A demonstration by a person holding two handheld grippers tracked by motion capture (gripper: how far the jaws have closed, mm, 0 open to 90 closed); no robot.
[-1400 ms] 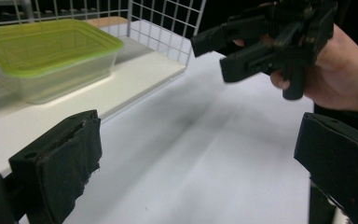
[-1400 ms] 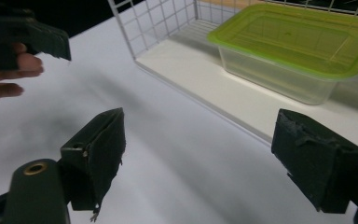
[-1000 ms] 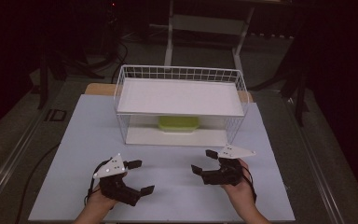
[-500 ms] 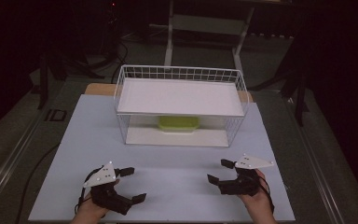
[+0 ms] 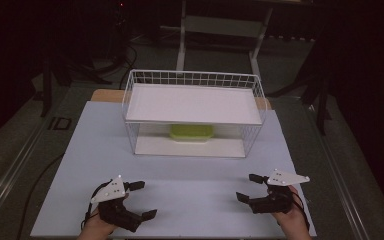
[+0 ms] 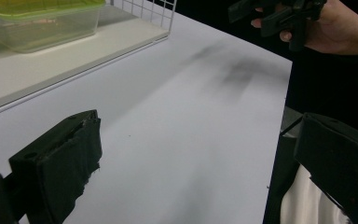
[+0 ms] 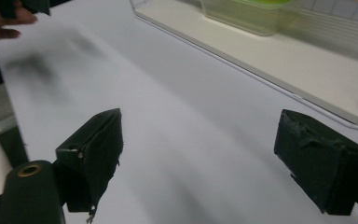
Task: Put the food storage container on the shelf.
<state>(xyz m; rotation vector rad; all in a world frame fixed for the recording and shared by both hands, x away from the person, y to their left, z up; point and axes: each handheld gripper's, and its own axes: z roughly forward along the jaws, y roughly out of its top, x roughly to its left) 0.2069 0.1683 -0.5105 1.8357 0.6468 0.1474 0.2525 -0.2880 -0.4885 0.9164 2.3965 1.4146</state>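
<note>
Left gripper (image 5: 141, 200) & right gripper (image 5: 247, 187): jaws wide, holding nothing, near table (image 5: 195, 180) front edge. Bare top btwn them & wire rack (image 5: 192, 80); green container (image 5: 191, 132) on its lower shelf.

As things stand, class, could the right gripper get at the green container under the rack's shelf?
Probably yes: the right gripper is open, bare table lies between, and the rack's near side looks open to the green container.
</note>
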